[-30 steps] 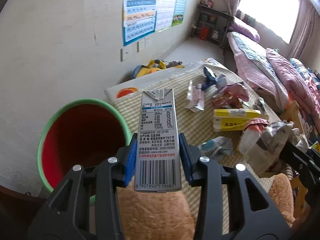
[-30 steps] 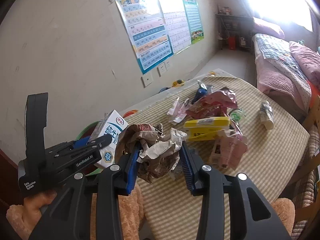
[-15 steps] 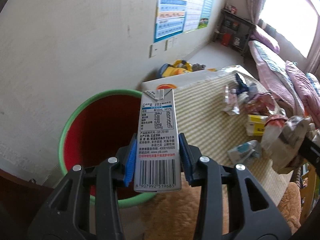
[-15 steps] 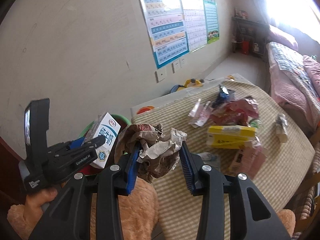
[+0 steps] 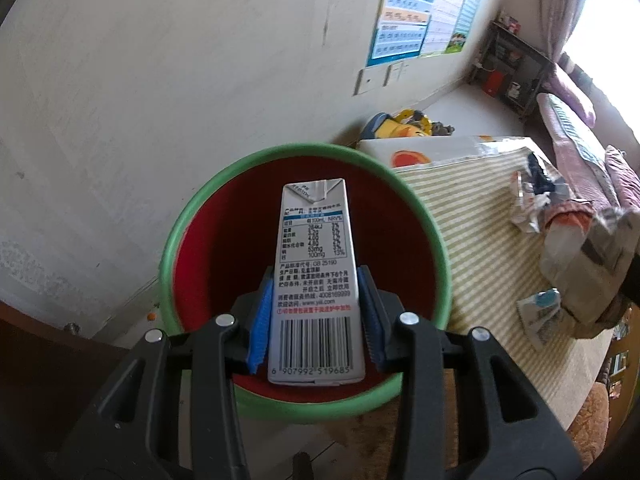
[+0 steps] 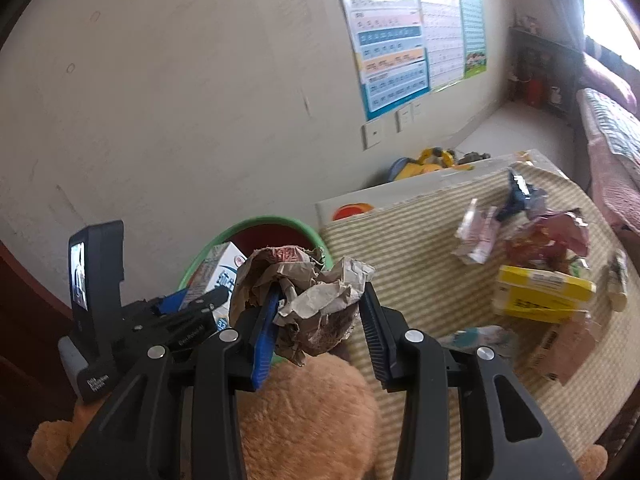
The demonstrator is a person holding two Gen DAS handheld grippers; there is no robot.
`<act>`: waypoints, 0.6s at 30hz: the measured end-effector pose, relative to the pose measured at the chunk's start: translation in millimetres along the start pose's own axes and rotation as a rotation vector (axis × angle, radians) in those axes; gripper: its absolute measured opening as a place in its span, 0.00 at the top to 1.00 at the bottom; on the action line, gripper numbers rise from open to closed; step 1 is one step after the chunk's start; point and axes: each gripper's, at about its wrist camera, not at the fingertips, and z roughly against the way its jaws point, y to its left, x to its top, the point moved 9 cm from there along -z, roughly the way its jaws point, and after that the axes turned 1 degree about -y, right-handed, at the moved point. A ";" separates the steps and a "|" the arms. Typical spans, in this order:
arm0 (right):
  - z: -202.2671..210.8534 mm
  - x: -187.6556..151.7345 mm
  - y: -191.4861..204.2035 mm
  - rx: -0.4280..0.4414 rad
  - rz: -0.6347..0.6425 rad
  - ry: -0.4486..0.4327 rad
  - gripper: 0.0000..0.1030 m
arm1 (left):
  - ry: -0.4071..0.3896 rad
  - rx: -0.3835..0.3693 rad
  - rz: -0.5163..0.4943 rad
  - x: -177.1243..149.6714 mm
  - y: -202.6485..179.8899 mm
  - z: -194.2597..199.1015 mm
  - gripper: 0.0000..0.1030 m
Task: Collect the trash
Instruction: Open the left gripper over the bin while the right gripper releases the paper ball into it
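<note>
Left gripper [image 5: 316,316]: blue pads clamped on the lower half of a white milk carton [image 5: 314,272], barcode end toward the camera, carton upright between the fingers. In the left wrist view the carton is framed squarely over the mouth of the trash bin [image 5: 188,220], green rim, red inside; bin rim seen all round it from 7 through 12 to 5 o'clock.

Right gripper [image 6: 316,320]: pads closed on a crumpled brown paper wad [image 6: 312,296], wad bulging above and below the fingers. In the right wrist view the left gripper and carton are seen at 9 o'clock of the wad, with the bin rim behind them at 11–12 o'clock.

Striped tablecloth [image 6: 420,280] lies at 3 o'clock of the bin, edge just beside the rim. Remaining trash on it: yellow box [image 6: 540,292] at 3 o'clock of the right gripper, pink and red wrappers [image 6: 548,240] at 2 o'clock, a blue-white wrapper [image 5: 536,312] near the cloth edge. Tan plush fabric [image 6: 312,412] is seen under both grippers at 6 o'clock.
</note>
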 end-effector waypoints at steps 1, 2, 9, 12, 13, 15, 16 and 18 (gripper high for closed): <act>-3.7 1.5 3.0 0.006 0.002 0.004 0.63 | 0.004 0.003 0.004 -1.1 3.0 -1.4 0.63; -7.3 3.0 6.0 0.009 0.007 0.007 0.63 | 0.008 0.006 0.008 -1.8 5.9 -3.0 0.63; -29.2 8.5 22.2 0.027 0.033 0.033 0.63 | 0.022 0.013 0.021 -4.3 16.4 -10.0 0.63; -36.9 10.4 28.0 0.038 0.037 0.041 0.62 | 0.023 0.017 0.029 -4.5 20.6 -11.3 0.63; -39.8 12.0 30.6 0.044 0.036 0.042 0.60 | 0.023 0.020 0.032 -3.9 21.8 -12.1 0.63; -43.3 14.7 34.4 0.060 0.031 0.037 0.51 | 0.019 0.028 0.044 -3.1 26.6 -12.1 0.63; -45.1 16.8 37.2 0.073 0.024 0.035 0.49 | 0.016 0.030 0.055 -2.8 29.8 -11.6 0.62; -47.8 19.9 42.1 0.091 0.015 0.031 0.40 | 0.021 0.027 0.074 -3.2 34.5 -11.8 0.55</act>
